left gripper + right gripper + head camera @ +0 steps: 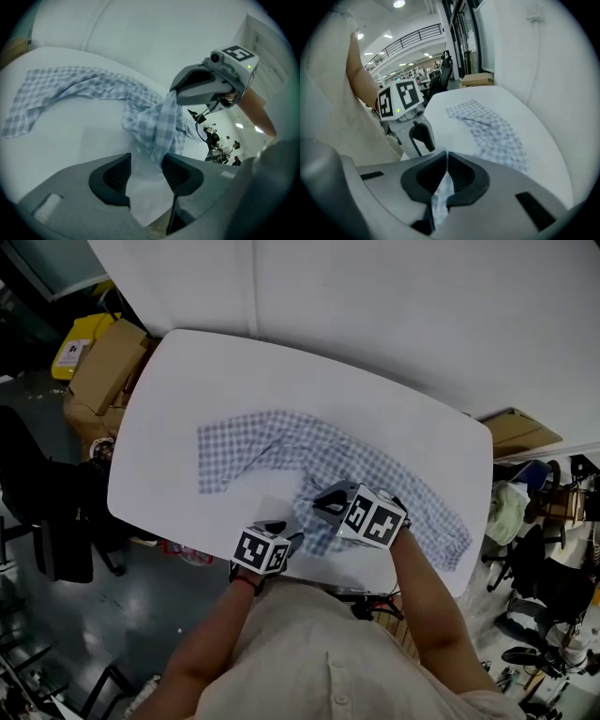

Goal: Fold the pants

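The white table [178, 371] carries the checked pants [272, 442], spread across it, their near middle bunched and partly hidden under both grippers. The right gripper [446, 174] is clamped on a pinch of that cloth. The left gripper [145, 172] stands wide, with cloth hanging between its jaws, ungripped.

We hold both grippers over the near edge of the checked pants [281, 442], side by side and angled downward. Our right gripper [323, 501] has its jaws closed on a pinch of the pants' fabric and holds it raised. Our left gripper [286, 532], just beside the right one, has its jaws apart and grips nothing; the raised fabric hangs just ahead of them. Both bare forearms reach forward.
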Demonstrator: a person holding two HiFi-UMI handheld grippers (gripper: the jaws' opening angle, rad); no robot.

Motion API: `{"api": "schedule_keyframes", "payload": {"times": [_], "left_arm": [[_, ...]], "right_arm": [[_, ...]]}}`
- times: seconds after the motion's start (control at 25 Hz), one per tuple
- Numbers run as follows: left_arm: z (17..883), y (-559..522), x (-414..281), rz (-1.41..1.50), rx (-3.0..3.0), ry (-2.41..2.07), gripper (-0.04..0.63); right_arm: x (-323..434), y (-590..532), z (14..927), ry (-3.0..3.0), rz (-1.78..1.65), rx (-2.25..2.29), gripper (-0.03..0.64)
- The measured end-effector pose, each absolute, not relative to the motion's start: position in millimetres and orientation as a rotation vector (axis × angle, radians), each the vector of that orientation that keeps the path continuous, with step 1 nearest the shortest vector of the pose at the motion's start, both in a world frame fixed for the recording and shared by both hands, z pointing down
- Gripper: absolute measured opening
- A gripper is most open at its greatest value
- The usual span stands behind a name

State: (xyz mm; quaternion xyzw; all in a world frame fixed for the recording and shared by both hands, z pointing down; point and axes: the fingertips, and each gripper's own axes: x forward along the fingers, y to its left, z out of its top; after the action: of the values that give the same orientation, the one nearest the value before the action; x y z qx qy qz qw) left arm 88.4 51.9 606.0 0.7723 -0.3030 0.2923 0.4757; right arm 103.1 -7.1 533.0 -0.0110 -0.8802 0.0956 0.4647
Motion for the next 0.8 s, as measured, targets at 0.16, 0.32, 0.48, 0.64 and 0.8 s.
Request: {"api": "schedule_keyframes", "payload": {"times": [0.16, 0.32, 0.48, 0.64, 0.8], "left_arm": [[598.5, 47.7, 119.4, 0.744, 1.967, -0.683, 0.202], [606.3, 46.8, 146.0, 0.855, 2.01, -0.671, 0.203], [615.6, 39.3, 163.3, 0.82, 1.983, -0.715, 0.202], [610.1, 29.9, 165.4, 0.8, 1.997, -0.718, 0.037], [597.9, 28.1, 151.5, 0.76, 1.994, -0.653, 0.028]], "right_arm": [[119.6, -37.3, 503.9, -2.253, 0.3, 0.138, 0.028], [137.8, -57.7, 482.0, -2.335, 0.389, 0.295, 0.028], [153.0, -66.4, 470.1, -2.372, 0.431, 0.393, 0.028], [164.3, -74.1, 466.2, -2.394, 0.474, 0.476, 0.028], [173.0, -82.1, 462.1, -2.398, 0.47, 0.534, 0.028]]}}
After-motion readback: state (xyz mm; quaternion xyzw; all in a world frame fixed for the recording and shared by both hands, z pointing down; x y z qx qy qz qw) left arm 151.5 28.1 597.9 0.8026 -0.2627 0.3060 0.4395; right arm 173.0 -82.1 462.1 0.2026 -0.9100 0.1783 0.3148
